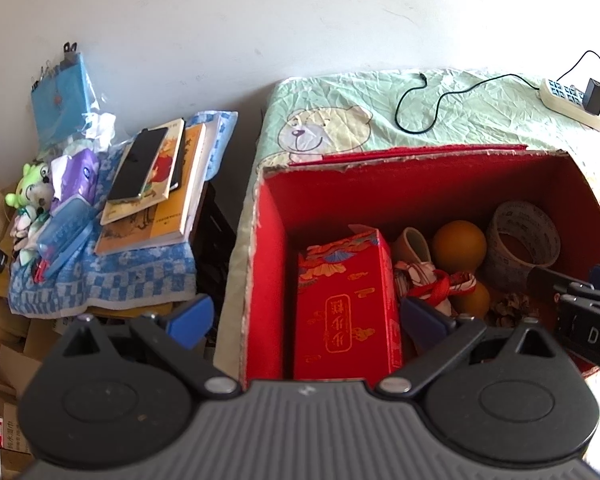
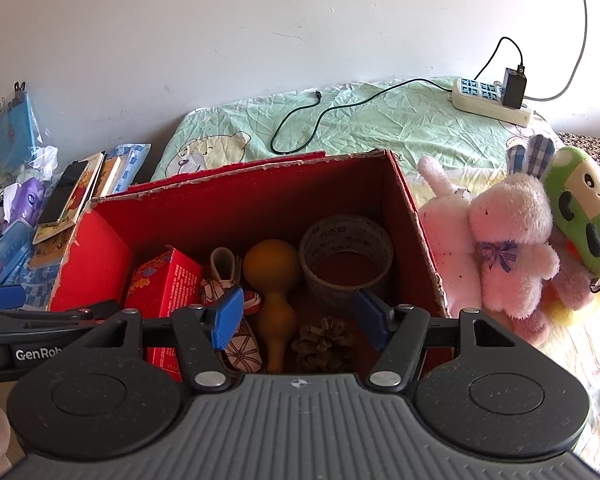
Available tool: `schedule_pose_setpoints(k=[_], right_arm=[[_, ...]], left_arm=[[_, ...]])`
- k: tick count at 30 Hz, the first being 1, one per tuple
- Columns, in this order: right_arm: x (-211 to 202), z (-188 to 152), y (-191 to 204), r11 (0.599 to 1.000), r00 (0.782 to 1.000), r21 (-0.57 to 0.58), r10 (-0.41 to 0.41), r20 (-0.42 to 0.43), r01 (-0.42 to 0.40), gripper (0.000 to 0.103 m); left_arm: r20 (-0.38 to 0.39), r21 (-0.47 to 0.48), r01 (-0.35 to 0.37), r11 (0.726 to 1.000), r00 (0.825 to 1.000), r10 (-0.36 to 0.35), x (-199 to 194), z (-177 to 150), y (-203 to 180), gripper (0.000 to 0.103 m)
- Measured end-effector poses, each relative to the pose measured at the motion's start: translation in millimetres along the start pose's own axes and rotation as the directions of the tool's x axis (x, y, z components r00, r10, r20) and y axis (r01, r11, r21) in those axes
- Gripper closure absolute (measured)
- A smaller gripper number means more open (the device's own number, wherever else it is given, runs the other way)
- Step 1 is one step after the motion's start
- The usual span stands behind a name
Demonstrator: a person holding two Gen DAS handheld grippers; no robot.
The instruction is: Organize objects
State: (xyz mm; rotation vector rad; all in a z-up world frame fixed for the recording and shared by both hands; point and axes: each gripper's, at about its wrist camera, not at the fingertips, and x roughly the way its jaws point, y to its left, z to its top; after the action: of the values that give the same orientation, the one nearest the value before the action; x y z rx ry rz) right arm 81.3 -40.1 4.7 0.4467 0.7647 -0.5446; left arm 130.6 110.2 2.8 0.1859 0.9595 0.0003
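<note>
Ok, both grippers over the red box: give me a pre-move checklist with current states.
1. Left gripper open and empty: ok.
2. Right gripper open and empty: ok.
3. Red box open on top, no lid in the way: ok.
4. Free floor space in the box: not ok; carton, gourd, tape roll and pine cone crowd it.
5. Grippers clear of each other: cannot tell; they sit close.
6. Plush toys outside the box, reachable: ok.
</note>
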Motion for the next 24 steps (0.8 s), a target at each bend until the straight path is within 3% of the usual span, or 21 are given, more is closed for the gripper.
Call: schedule_pose_setpoints(k=[24], right_arm=[[7.9, 6.0, -15.5, 1.000, 0.999, 0.008, 0.028, -0.017, -0.028, 0.038]], left_arm=[[0.005, 0.047, -0.022, 0.999, 1.000, 0.022, 3.3, 6.1, -24.1, 0.002]])
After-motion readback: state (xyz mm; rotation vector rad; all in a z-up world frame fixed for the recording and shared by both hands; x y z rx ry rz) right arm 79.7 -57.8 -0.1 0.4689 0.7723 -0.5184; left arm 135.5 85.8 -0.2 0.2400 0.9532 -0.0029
